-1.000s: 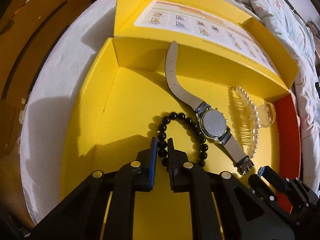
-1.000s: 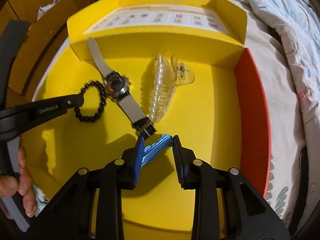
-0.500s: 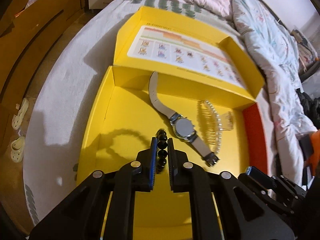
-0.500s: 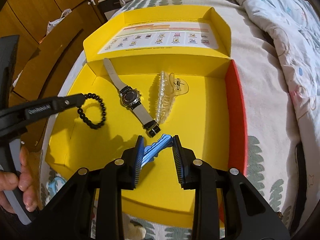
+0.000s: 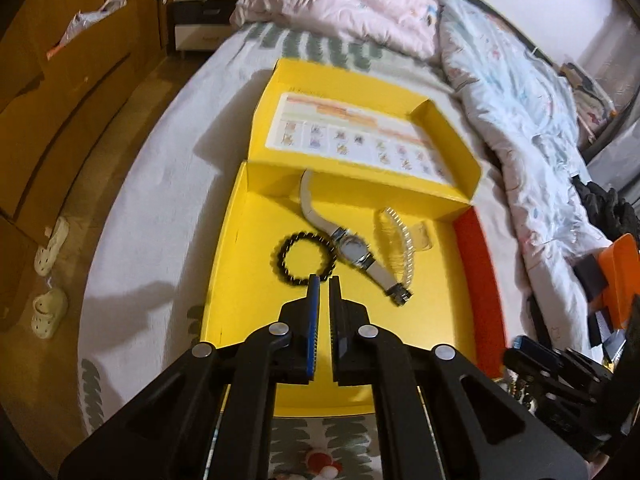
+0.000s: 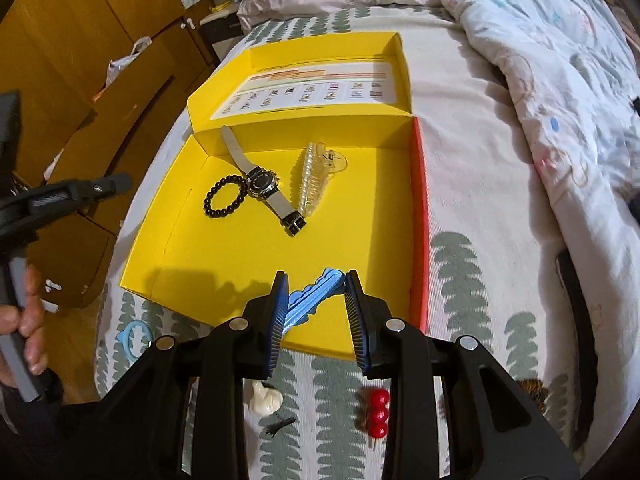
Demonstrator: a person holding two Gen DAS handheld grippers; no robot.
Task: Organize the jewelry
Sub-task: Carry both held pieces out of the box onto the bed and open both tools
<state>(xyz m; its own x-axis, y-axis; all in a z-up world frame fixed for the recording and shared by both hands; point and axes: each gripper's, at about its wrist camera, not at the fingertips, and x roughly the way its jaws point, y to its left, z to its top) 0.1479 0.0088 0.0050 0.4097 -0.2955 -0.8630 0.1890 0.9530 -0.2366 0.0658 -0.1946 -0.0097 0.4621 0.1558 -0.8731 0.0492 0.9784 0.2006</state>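
The right gripper [image 6: 316, 276], part-open, pinches a wavy blue plastic hair clip [image 6: 316, 294] angled up-right over the yellow cardboard box [image 6: 224, 256], while the left gripper [image 5: 324, 280], closed on nothing, hangs above the round black bead bracelet [image 5: 304, 254] lying flat inside.

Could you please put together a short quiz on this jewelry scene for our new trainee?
1. True or false: the black bead bracelet lies inside the yellow box.
2. What does the right claw grip? A) a blue hair clip B) a gold necklace C) a silver spoon
3. Name the item lying between the bracelet and the pearl hair clip.

Key: 1 true; 2 A; 3 the watch.
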